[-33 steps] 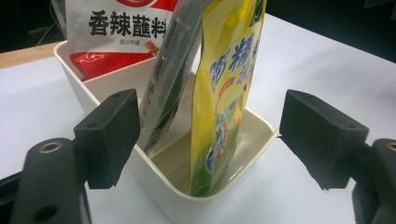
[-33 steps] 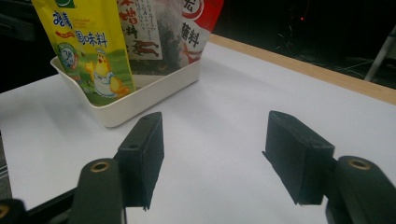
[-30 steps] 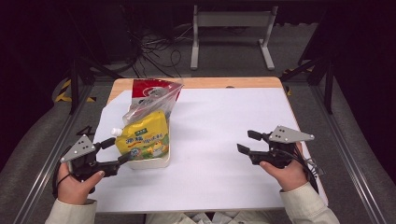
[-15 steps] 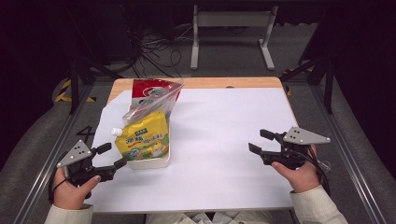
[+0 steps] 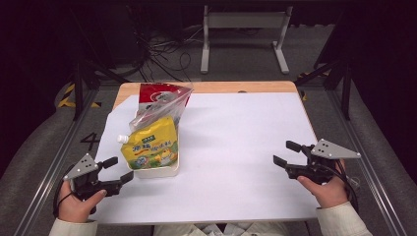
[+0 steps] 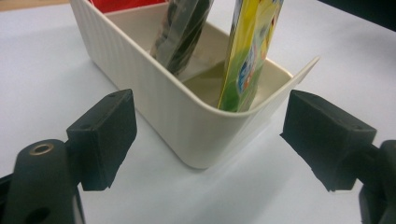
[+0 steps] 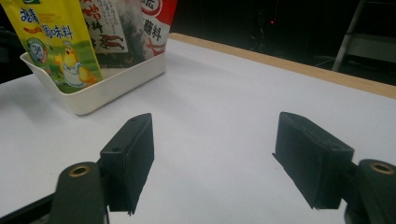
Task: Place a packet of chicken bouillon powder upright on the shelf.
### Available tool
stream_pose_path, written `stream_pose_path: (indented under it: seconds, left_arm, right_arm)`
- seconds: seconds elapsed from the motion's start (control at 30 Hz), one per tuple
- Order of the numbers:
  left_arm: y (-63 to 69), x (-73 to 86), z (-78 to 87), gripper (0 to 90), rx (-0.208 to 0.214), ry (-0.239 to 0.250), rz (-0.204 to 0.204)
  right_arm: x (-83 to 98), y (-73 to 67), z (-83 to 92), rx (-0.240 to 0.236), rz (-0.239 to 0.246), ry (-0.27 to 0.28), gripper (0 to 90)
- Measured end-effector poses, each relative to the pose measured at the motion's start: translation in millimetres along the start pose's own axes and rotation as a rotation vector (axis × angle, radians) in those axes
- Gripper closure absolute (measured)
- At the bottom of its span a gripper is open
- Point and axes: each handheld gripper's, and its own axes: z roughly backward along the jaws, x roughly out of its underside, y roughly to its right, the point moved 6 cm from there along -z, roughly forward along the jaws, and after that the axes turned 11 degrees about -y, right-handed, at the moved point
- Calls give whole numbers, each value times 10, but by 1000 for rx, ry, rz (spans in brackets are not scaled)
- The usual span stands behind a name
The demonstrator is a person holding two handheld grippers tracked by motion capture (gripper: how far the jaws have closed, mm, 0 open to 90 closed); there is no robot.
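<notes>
The bin [image 5: 156, 169] sits at the table's [image 5: 236, 147] left, holding three pouches (soft, slippery film). Its stiff ribbed wall looks the safest grip. Left gripper [image 5: 114, 169] hovers just beside it, jaws spread; right gripper [image 5: 286, 153] well apart, jaws spread.

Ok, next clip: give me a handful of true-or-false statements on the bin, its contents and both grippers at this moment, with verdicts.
1. The white bin holds a yellow pouch standing upright. True.
2. The left gripper is shut on the bin's rim. False: its jaws stand open, just short of the bin's near corner, touching nothing.
3. The right gripper is open over bare white tabletop, well away from the bin. True.
4. The yellow pouch lies flat on the table beside the bin. False: it stands inside the bin.
5. A red-and-white packet stands behind the yellow pouch. True.
</notes>
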Motion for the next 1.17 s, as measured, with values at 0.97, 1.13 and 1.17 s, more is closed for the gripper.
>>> stream_pose_path:
  seconds: [0.97,1.13,1.17]
  left_arm:
    - [-82,226,-261,176,41,-28,-6]
    - [-81,211,-255,169,38,-21,-2]
    - [-73,209,-256,168,42,-21,-2]
  right_arm:
    - [532,236,-97,8,-60,-14,231]
    - [533,237,-95,10,-60,-12,230]
    - [533,238,-95,11,-58,-12,230]
